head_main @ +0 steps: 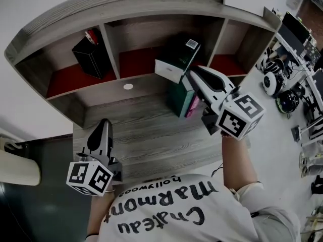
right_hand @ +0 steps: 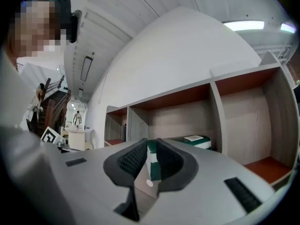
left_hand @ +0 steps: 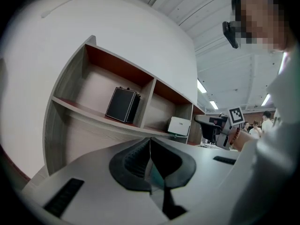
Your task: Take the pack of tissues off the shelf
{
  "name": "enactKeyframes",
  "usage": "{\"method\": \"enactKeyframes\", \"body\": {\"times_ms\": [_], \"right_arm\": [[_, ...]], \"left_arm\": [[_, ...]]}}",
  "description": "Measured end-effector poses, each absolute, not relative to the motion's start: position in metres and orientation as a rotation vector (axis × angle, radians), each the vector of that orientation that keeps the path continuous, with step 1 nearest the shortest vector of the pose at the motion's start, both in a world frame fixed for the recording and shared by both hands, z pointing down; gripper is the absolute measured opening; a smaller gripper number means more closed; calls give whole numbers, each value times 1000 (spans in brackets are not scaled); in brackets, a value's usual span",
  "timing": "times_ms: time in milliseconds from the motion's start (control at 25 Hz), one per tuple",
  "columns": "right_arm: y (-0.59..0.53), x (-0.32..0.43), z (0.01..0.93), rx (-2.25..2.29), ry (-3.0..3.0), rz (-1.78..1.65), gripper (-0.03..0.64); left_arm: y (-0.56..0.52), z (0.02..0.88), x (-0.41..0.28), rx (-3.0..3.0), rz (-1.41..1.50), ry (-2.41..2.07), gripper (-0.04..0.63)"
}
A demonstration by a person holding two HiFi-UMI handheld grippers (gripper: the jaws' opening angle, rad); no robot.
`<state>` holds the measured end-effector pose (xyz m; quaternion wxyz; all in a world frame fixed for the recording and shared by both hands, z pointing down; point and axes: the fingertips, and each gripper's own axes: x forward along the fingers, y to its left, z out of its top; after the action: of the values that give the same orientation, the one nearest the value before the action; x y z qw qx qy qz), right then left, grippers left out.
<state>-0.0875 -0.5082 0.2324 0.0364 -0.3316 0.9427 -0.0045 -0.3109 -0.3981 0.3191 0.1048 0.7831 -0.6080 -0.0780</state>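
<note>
Tissue pack (head_main: 176, 59) on shelf (head_main: 65, 21), not gripped. R gripper (head_main: 193, 73) near it – jaws a crack apart, empty. L gripper (head_main: 103, 126) closed, empty. Grab + pull-off left.

Two grippers (head_main: 104, 122) (head_main: 192, 72), one black box (head_main: 92, 57), one tissue pack (head_main: 174, 62).

Left claw (head_main: 102, 126) low and level, jaws together; right claw (head_main: 194, 74) higher, level, jaws slightly apart.

A grey wood-grain shelf (head_main: 141, 6) with red-floored compartments tops a matching desk (head_main: 146, 130) against a white wall (left_hand: 126, 32) under strip lights (right_hand: 248, 26).
</note>
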Motion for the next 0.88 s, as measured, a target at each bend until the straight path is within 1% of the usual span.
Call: {"method": "enactKeyframes", "body": {"times_ms": [120,280,320,400,760,880], "right_arm": [[-513,-98,231,-1027,2957,121,114],[-519,-106,238,-1157,3059,410,130],[-520,-108,239,-1190,3080,504,151],[-520,-115,244,-1237,3123,678,218],[-525,-133,271,-1372,3184,1310,365],[-528,-135,276,-1422,3151,1477,391]], "left_arm": [[-406,327,-320,2294,-204,-1804,18],[-416,334,-327,2286,-207,-1783,18],[-419,336,-327,2288,-210,-1773,18],[-424,338,-326,2291,-208,-1754,18],[-438,338,-328,2288,-236,-1734,18],[-440,340,-328,2283,-239,-1728,18]]}}
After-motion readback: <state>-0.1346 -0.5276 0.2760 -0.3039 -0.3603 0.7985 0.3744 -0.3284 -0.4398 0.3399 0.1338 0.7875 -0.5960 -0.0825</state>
